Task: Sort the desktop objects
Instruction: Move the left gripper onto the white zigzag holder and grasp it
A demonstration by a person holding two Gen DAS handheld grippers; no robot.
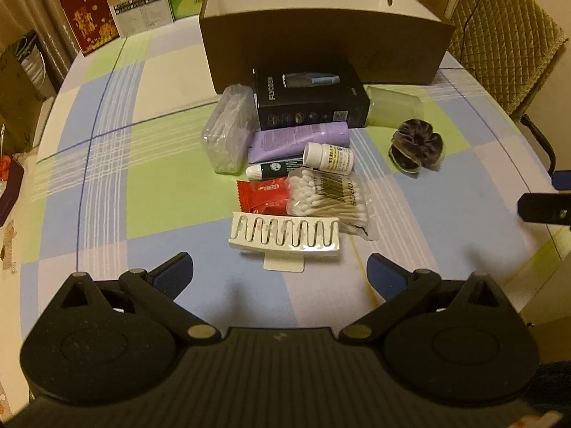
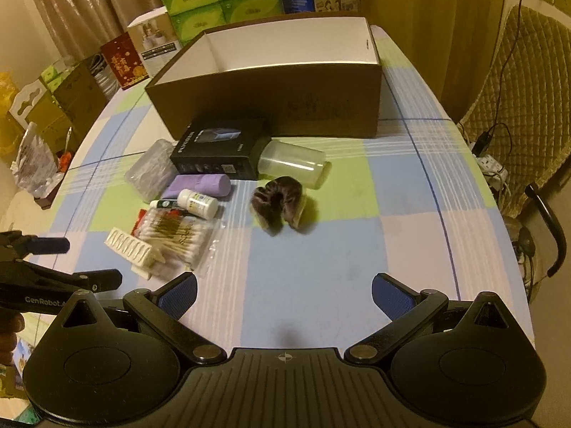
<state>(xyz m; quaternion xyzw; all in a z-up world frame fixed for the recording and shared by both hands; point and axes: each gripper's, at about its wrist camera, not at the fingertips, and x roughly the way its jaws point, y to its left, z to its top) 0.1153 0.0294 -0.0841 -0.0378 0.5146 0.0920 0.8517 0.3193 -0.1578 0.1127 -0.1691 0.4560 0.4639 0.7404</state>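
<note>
Table (image 1: 107, 164), checked cloth, runs under and ahead of both tongs. Cardboard box (image 1: 321, 46) stands farthest ahead of both, open at top; the interior part visible from the right wrist view shows white walls only, no items seen inside, floor not fully visible. Judgement: sorting not yet begun, or barely; everything in view is still on the cloth. Black carton (image 1: 310, 100) lies just in front of the box, straight ahead of the left tongs (image 1: 280, 273), ahead and left of the right tongs (image 2: 283, 294). Frosted cup (image 2: 292, 167) on its side, touching the carton's right end. Clear plastic case (image 1: 226, 132) to the carton's left. Purple tube (image 1: 299, 141) nearer than the carton, with white pill bottle (image 1: 328, 157) and small green-and-white tube (image 1: 273, 170) just nearer again. Cotton swab bag (image 1: 330, 199) and red packet (image 1: 264, 196) closer still; white slotted tray (image 1: 283, 237) nearest, just ahead of the left tongs. Dark scrunchie (image 2: 280, 201) sits apart from the cluster, ahead and slightly left of centre for the right tongs. Left tongs: jaws spread wide, nothing between them. Right tongs: jaws spread wide, empty. Remaining: all items listed, as far as can be seen.
</note>
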